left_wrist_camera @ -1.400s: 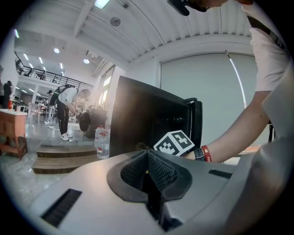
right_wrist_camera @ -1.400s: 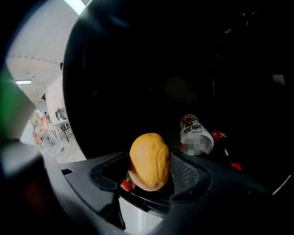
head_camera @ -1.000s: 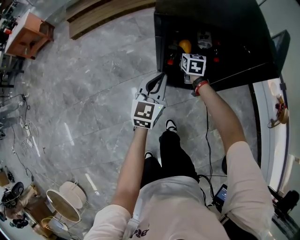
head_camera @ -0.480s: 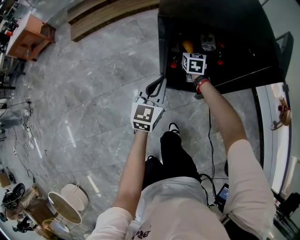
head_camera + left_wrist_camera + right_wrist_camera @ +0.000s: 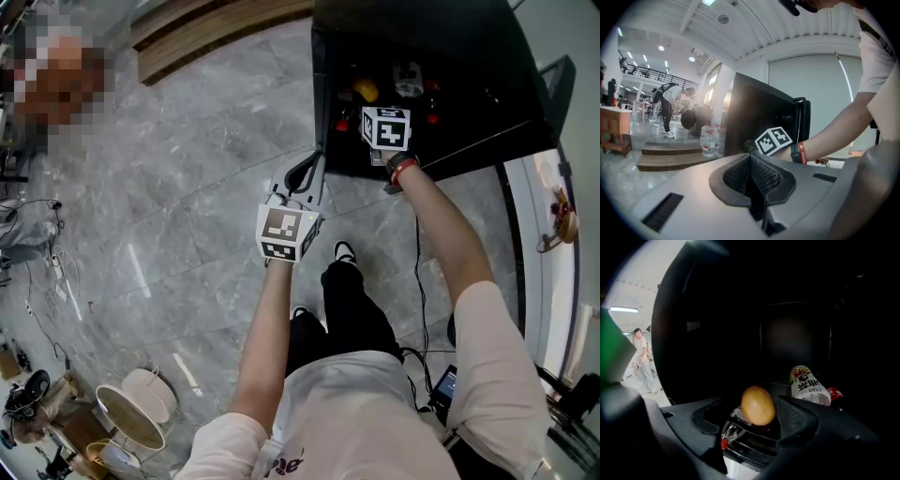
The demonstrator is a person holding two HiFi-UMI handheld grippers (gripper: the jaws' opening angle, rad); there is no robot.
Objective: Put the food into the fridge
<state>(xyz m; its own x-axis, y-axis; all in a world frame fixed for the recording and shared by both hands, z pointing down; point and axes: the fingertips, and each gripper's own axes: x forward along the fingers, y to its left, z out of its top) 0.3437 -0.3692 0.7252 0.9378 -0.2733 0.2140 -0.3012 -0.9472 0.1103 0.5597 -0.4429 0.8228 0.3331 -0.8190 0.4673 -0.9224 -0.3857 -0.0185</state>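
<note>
Little has shifted over the last second. The right hand-held gripper (image 5: 759,415) stays reached into the fridge, and the left one has drifted only slightly.

- **Right hand-held gripper:** it is pinching an egg-shaped food (image 5: 758,404), orange-brown, held between the pads near the tips. In the head view the same item (image 5: 366,90) shows as a yellow-orange spot just beyond the marker cube, inside the dark opening.
- **Left hand-held gripper** (image 5: 752,180): the jaws are pressed together with nothing between them. It hangs outside the fridge over the grey floor (image 5: 187,187), just beside the cabinet's near corner.
- **Fridge** (image 5: 469,66): a low black cabinet, open toward the person. The interior is very dark.
- **Inside the fridge:** a printed can (image 5: 809,385) sits past the held item and to its right. A red item (image 5: 834,393) is touching or just beside the can, and is too dim to identify.

Progress (judgement): late in one placement. The food is carried past the opening but is not yet set down or let go. The can and the red item appear to be stowed already. What remains is to lower the food, release it and withdraw the arm. No view shows whether more food waits outside.
</note>
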